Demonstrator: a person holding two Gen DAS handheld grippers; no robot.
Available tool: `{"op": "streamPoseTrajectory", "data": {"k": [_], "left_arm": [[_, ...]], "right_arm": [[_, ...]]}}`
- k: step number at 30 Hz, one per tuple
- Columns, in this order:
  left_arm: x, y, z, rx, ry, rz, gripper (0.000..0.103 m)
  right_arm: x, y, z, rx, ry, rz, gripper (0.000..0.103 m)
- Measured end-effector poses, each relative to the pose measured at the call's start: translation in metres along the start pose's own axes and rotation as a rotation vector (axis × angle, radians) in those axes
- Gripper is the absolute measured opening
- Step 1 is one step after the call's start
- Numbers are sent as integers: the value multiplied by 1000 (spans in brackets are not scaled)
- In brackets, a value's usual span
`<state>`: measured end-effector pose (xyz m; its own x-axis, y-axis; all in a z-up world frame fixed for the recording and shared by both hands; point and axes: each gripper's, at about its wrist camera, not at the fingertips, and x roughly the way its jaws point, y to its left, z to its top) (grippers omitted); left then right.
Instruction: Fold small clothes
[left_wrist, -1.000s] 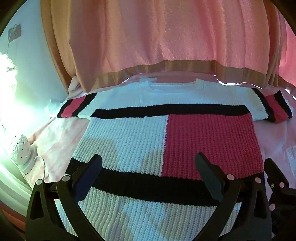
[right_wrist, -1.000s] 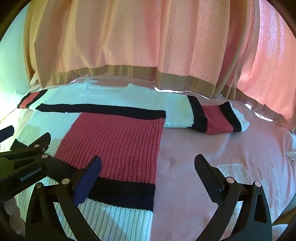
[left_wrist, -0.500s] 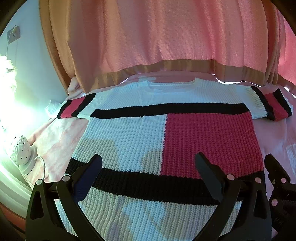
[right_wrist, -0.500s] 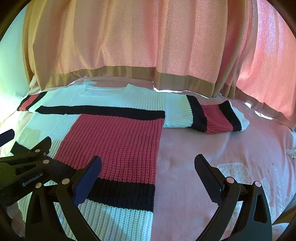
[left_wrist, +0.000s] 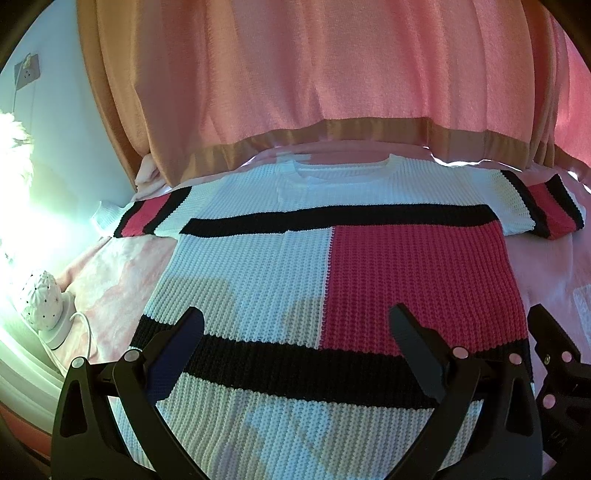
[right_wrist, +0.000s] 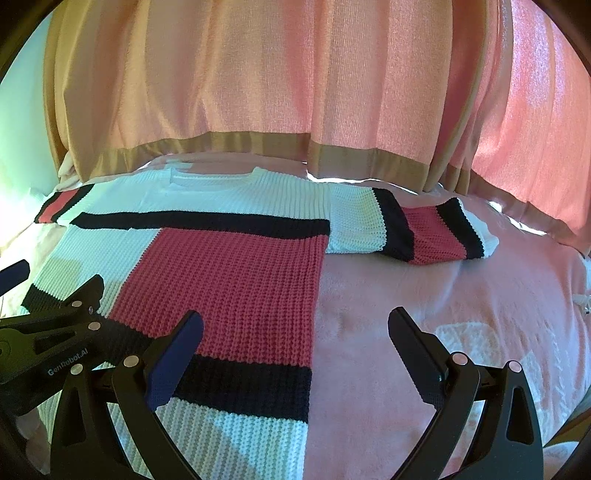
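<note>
At the bed's (left_wrist: 122, 280) left edge a white lamp (left_wrist: 44, 299) stands on its base with a cord beside it, and a socket (left_wrist: 27, 70) sits on the wall above. The sweater (left_wrist: 280, 266) lies flat across the pink cover, neck toward the far edge under the pink curtain (left_wrist: 332, 74), hem toward the near edge. Its left sleeve (left_wrist: 147, 218) stretches toward the bed's left side; the body is white at left and red at right, crossed by two black bands.

The left gripper (left_wrist: 295, 339) hangs over the lower part of the sweater near the hem, jaws spread wide, nothing between them. Whether its fingers touch the knit cannot be told.

The right sleeve (right_wrist: 413, 229) lies folded short on the cover toward the right. The right gripper (right_wrist: 295, 339) hangs over the sweater's right side edge, one finger above the black band, the other above bare cover; it too is spread wide and grasps nothing. The left gripper shows at the left margin of the right wrist view.
</note>
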<state>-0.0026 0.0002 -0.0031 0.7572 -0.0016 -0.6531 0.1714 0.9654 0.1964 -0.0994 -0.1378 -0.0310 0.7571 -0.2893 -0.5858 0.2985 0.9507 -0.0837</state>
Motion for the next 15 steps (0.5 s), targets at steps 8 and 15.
{"op": "streamPoseTrajectory", "data": {"k": [8,15], "left_arm": [[0,0,-1,0,0,1,98],[0,0,-1,1,1,1,98]], "right_arm": [[0,0,-1,0,-1,0,98],[0,0,-1,2,0,3,98]]}}
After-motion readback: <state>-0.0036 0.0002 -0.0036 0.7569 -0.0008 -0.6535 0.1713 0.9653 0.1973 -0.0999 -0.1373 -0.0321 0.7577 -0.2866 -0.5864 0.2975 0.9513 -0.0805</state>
